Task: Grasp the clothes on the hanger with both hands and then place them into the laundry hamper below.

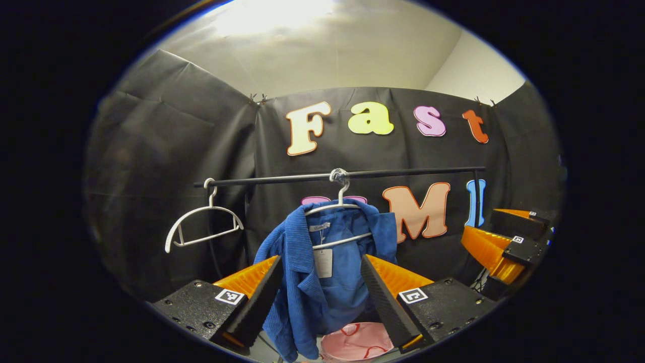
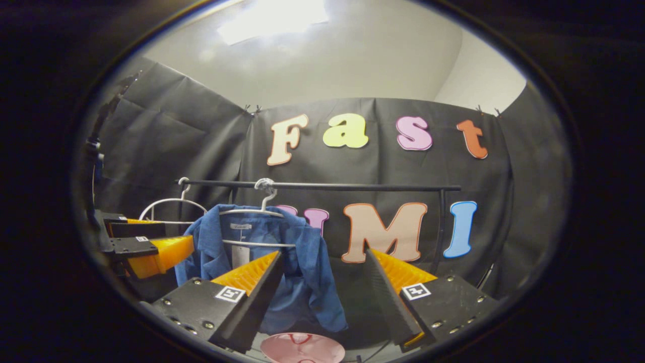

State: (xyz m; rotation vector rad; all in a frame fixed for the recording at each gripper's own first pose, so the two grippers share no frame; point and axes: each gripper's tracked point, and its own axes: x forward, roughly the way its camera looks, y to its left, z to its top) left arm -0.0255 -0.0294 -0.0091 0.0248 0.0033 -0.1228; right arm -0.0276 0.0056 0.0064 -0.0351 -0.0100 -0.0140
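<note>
The job has not really started yet. The blue jacket (image 1: 322, 272) hangs on a white hanger (image 1: 335, 209) from the black rail (image 1: 403, 174), in the middle of the left gripper view and a bit left of the middle in the right gripper view. The left gripper (image 1: 321, 297) is wide open, with the jacket showing between its two fingers, but the fingers do not touch the cloth. The right gripper (image 2: 322, 292) is wide open too, and holds nothing. The pink hamper (image 1: 357, 341) sits at the bottom of the frame, under the jacket. Grabbing the jacket, pulling it off the hanger, and dropping it in the hamper are all left to do. An empty hanger (image 1: 201, 229) hangs at the left end of the rail. Most of the hamper is cut off at the bottom edge. The bottom of the jacket is partly hidden behind the fingers.
</note>
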